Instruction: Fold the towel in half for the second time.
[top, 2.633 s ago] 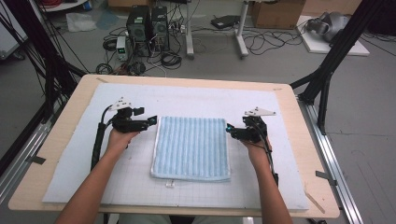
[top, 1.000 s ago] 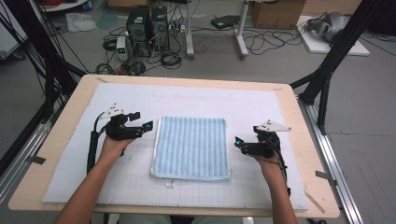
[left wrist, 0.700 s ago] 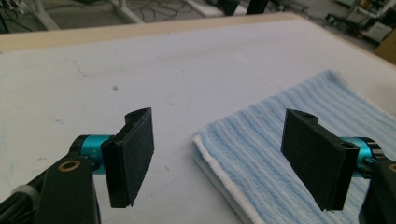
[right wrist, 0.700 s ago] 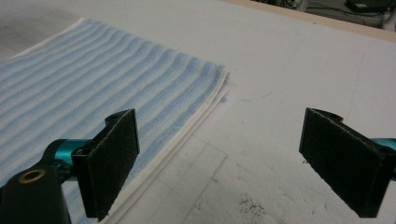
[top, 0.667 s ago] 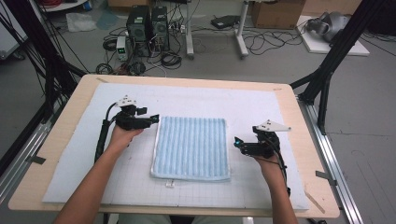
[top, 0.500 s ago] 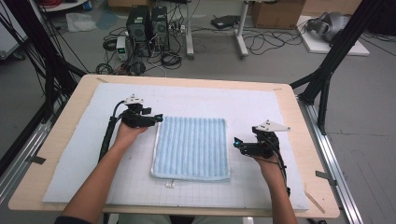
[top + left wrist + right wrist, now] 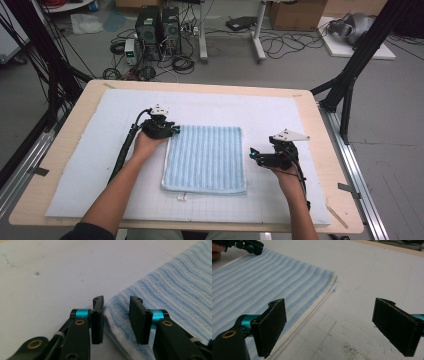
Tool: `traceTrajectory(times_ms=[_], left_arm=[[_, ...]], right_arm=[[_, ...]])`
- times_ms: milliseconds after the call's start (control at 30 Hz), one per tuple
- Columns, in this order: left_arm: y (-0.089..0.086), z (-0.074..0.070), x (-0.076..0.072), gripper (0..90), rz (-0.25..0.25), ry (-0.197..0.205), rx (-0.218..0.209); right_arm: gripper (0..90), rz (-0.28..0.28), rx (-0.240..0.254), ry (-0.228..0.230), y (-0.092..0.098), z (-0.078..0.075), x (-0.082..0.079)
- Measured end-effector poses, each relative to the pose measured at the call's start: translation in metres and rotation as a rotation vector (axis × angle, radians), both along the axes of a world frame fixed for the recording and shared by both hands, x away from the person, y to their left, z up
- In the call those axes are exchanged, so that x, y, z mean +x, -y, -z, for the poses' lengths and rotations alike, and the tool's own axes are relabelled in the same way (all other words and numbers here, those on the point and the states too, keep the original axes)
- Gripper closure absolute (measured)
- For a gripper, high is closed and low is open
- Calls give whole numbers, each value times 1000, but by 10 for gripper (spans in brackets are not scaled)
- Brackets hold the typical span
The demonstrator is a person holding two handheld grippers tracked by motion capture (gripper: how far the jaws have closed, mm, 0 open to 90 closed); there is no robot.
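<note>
A light blue striped towel (image 7: pixel 205 157) lies folded flat in the middle of the white foam mat (image 7: pixel 100 140). My left gripper (image 7: pixel 172 131) rests at its far left corner. In the left gripper view that corner (image 7: pixel 117 308) sits between the two black pads (image 7: pixel 97 315), which have just been closing and still stand a little apart around it. My right gripper (image 7: pixel 252 154) rests on the mat just right of the towel's right edge, wide open with nothing between its pads (image 7: pixel 272 325). The right gripper view shows the towel (image 7: pixel 262 277) and, farther off, the left gripper (image 7: pixel 249 246).
The mat covers a wooden table (image 7: pixel 327 130). Black frame posts (image 7: pixel 360 55) rise at both sides. Computers (image 7: pixel 157 25) and cables lie on the floor beyond the far edge. Bare mat surrounds the towel on every side.
My left gripper has moved right onto the towel's far left corner and its jaws have narrowed. The right gripper earlier drew back from the towel's right edge and has since stayed put.
</note>
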State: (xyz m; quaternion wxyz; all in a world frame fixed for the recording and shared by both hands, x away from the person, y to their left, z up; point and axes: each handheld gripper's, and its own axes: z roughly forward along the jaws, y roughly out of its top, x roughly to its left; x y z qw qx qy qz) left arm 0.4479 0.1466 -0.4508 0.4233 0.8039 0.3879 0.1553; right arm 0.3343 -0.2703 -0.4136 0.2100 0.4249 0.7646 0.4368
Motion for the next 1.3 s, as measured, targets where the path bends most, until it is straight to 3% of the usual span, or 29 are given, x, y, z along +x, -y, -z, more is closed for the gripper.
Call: traceTrajectory(times_ms=[100, 167, 433, 500, 633, 733, 900, 1000, 1200, 1233, 1300], left_arm=[[1, 0, -1, 782, 18, 11, 11], [0, 0, -1, 845, 10, -2, -6], [-5, 1, 1, 869, -12, -56, -88], [-6, 1, 2, 869, -15, -65, -96], [-8, -1, 2, 868, -16, -70, -126], [-10, -1, 2, 869, -10, -72, -135], [-10, -1, 2, 868, -4, -65, -145], [-11, -1, 2, 868, -1, -63, -151], [-11, 0, 2, 868, 0, -73, -149], [-11, 0, 2, 868, 0, -73, -147], [-11, 0, 2, 868, 3, -71, -141]], right_arm=[[112, -3, -4, -4, -1, 0, 0], [112, -4, -2, -10, -1, 0, 0], [112, 11, 38, -16, -9, 3, 11], [112, 5, 40, -22, -12, 4, 19], [112, 5, 47, -79, -20, 8, 43], [112, 9, 27, -129, -28, 11, 64], [118, 22, -40, -170, -41, 19, 92], [232, 18, -51, -183, -45, 23, 102], [359, -14, -111, -229, -60, 28, 113], [389, -15, -136, -219, -62, 28, 112], [468, -40, -139, -218, -64, 27, 111]])
